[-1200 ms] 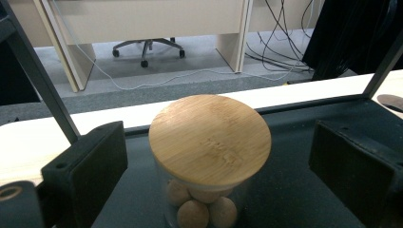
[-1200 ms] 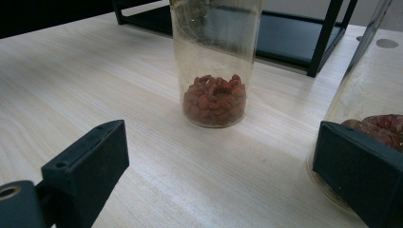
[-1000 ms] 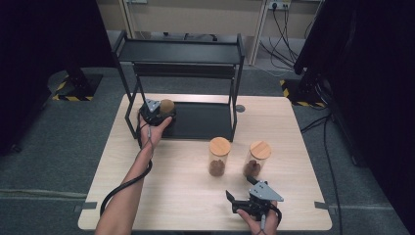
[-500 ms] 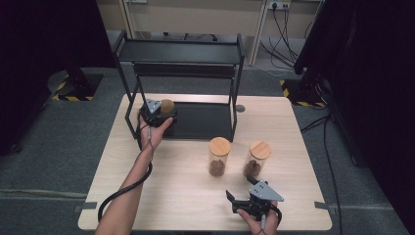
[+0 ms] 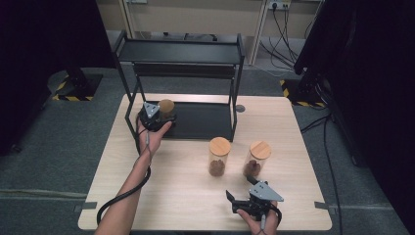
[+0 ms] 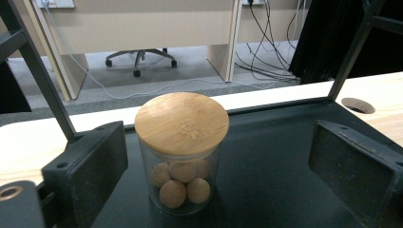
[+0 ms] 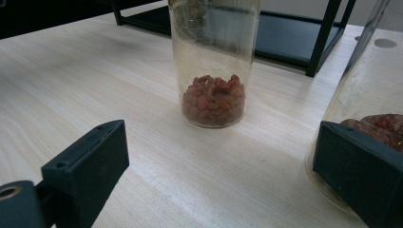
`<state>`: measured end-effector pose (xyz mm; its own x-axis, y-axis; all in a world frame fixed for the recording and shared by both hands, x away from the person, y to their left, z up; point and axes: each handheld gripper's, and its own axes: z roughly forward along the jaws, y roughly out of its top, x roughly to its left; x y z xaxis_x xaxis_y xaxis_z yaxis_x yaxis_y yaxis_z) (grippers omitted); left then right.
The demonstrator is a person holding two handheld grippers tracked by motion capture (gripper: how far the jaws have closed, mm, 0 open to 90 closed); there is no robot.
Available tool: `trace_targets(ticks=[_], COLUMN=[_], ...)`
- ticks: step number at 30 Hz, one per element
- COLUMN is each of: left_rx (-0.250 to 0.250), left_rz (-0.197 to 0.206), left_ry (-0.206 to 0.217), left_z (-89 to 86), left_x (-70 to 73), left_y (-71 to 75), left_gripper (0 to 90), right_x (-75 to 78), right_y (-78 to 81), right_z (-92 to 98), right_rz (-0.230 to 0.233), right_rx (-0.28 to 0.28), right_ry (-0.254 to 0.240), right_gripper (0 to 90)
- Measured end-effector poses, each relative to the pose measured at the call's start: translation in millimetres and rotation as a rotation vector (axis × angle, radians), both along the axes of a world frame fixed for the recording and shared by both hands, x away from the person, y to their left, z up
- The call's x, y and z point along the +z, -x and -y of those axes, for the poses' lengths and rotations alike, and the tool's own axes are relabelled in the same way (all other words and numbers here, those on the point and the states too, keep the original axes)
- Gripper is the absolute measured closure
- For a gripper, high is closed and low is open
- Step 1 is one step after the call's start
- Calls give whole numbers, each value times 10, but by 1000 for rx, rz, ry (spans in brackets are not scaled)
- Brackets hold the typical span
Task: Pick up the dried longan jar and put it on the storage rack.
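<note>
High view: we look down and forward from above the person's side, whole table in frame, black rack at upper centre. Left gripper view: we sit low and close, facing a jar of balls at frame centre, on the rack's bottom shelf. Right gripper view: we skim the tabletop, close on two jars; nearer-centre jar also sits lower centre in the high view.
</note>
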<state>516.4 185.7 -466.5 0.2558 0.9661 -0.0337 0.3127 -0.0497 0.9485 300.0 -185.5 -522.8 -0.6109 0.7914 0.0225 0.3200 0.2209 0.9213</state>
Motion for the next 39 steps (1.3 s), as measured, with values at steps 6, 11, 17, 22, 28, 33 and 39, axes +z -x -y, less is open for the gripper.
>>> trace_targets(ticks=[6, 11, 17, 22, 28, 33, 39], left_rx=[-2, -10, -23, -29, -35, -43, -52], left_rz=[-9, -1, 27, 24, 27, 31, 33], left_ry=[19, 37, 43, 44, 35, 51, 48], left_z=[8, 19, 53, 59, 46, 33, 49], left_x=[-5, 9, 46, 34, 5, -35, -75], left_y=[83, 158, 257, 298, 378, 470, 567], left_gripper=[56, 57, 59, 59, 59, 60, 60], right_x=[0, -1, -1, -1, -1, -1, -1], right_y=[0, 0, 1, 3, 3, 3, 3], right_z=[0, -2, -2, -1, -3, -3, -3], right_rz=[1, 3, 5, 4, 3, 3, 3], right_rx=[2, 2, 2, 2, 2, 1, 1], right_ry=[3, 4, 4, 1, 2, 2, 1], right_gripper=[48, 48, 48, 48, 48, 48, 48])
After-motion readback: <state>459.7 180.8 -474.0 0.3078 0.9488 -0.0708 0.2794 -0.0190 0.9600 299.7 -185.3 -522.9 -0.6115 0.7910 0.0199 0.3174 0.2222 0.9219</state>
